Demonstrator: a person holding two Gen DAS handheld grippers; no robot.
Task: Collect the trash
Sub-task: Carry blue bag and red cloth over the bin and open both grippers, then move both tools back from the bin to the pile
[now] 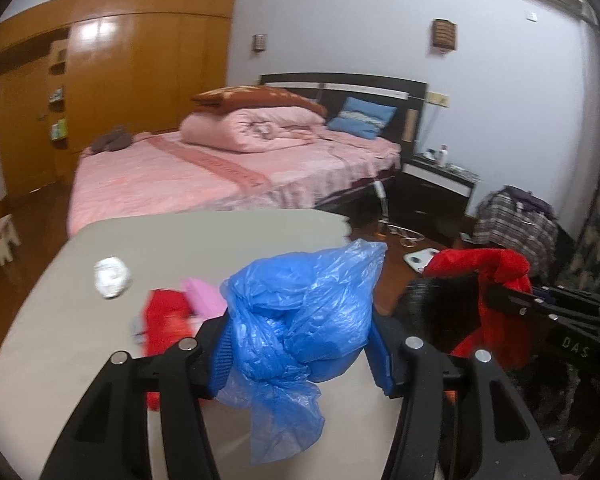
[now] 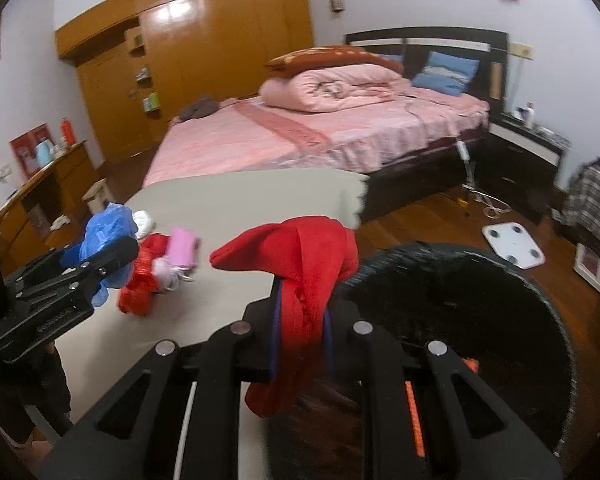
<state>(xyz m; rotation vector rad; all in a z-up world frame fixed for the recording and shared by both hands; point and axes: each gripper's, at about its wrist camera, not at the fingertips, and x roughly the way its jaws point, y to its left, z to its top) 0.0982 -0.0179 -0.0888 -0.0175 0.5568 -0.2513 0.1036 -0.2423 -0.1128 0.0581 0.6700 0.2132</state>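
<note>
Left wrist view shows the left gripper (image 1: 300, 344) about half open, its blue pads pressing on a crumpled blue plastic bag (image 1: 300, 320). The bag bulges up between the fingers and hangs down at 6 o'clock. This gripper points forward and down over a grey table (image 1: 80, 340).

Right wrist view shows the right gripper (image 2: 302, 340) almost closed, pinching a red cloth-like piece of trash (image 2: 300, 264). The red piece flops over the fingertips and dangles below them. At 3 o'clock from it sits a black bin (image 2: 480, 300), and the right gripper points down by the bin's rim.

More trash lies on the table: a red crumpled piece (image 2: 140, 280), a pink piece (image 2: 182, 250) touching it, and a white wad (image 1: 112, 278) at 10 o'clock from the left gripper.

White letters show on the left gripper's side in the right wrist view, but they are too blurry to read
</note>
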